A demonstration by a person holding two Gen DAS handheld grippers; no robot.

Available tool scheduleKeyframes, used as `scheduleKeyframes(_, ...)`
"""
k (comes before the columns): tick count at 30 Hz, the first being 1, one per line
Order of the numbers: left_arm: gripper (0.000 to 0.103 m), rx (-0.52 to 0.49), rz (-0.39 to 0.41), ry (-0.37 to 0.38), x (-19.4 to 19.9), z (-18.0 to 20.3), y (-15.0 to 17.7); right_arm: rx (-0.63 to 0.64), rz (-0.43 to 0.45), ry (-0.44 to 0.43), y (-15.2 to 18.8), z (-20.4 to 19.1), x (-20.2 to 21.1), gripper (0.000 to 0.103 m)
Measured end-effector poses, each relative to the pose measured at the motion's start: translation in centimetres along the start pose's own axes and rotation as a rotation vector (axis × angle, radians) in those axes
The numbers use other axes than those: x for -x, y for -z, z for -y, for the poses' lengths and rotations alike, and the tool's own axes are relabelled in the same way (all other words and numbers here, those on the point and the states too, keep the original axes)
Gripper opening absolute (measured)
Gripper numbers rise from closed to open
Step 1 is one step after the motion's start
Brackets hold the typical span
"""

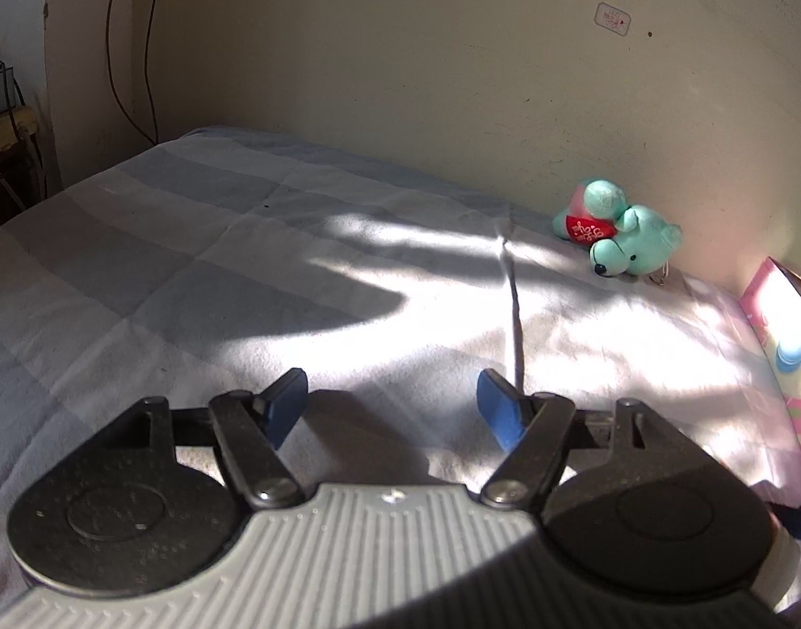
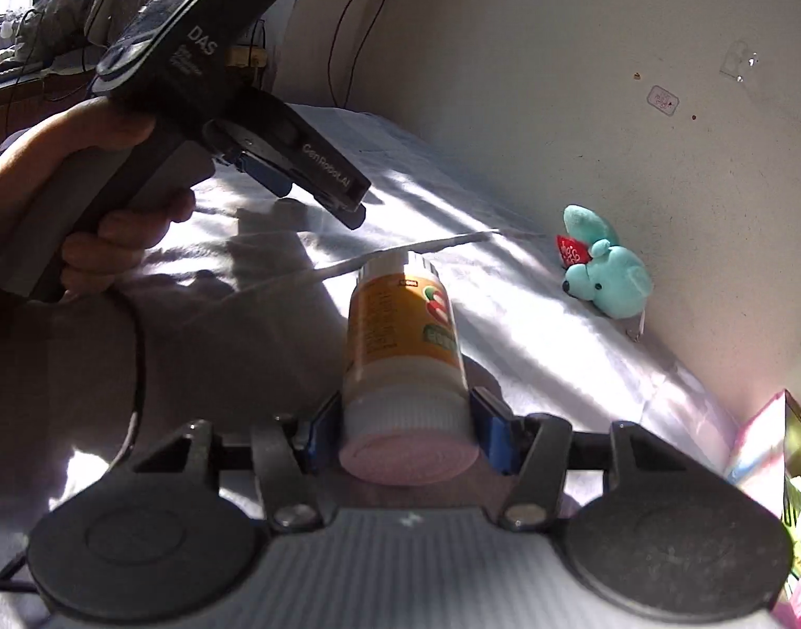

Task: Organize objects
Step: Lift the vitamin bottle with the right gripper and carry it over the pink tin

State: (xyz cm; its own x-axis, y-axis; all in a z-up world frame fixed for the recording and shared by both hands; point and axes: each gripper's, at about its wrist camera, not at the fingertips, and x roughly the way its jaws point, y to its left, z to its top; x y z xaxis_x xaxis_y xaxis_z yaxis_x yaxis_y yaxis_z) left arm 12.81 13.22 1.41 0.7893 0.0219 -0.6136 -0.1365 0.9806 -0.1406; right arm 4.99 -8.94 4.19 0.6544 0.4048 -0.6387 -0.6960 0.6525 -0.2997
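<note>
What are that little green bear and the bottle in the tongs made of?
Teal bear: soft plush fabric by its fuzzy, matte surface. Bottle: probably plastic, with a glossy printed orange label and a ribbed white cap gripped by the right tongs.

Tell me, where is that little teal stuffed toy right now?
The teal stuffed toy lies on the bed against the wall, right of centre in both views, beyond the bottle.

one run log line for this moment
left tool: open, empty | right tool: shut on bottle | teal plush: on bed by wall
</note>
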Motion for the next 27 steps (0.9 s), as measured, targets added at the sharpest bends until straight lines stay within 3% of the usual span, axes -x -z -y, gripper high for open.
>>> scheduleKeyframes(7, 0.073, -0.030, -0.006, 0.012, -0.1, 0.5, 0.2, -0.073, 0.066, 0.046, 3.6, -1.4, 3.3, 0.053)
scheduleKeyframes(15, 0.079, -0.045, -0.003, -0.005, -0.3, 0.7, 0.5, -0.213, 0.070, 0.033, 4.3, -0.3, 2.9, 0.059)
scheduleKeyframes(22, 0.079, -0.039, -0.001, 0.001, -0.4, 0.6, 0.4, -0.262, 0.064, 0.003, 4.5, 0.0, 2.8, 0.061)
scheduleKeyframes(27, 0.079, -0.035, 0.036, 0.117, 0.5, 0.8, 0.6, -0.274, 0.060, -0.001, 4.5, 0.0, 2.7, 0.063)
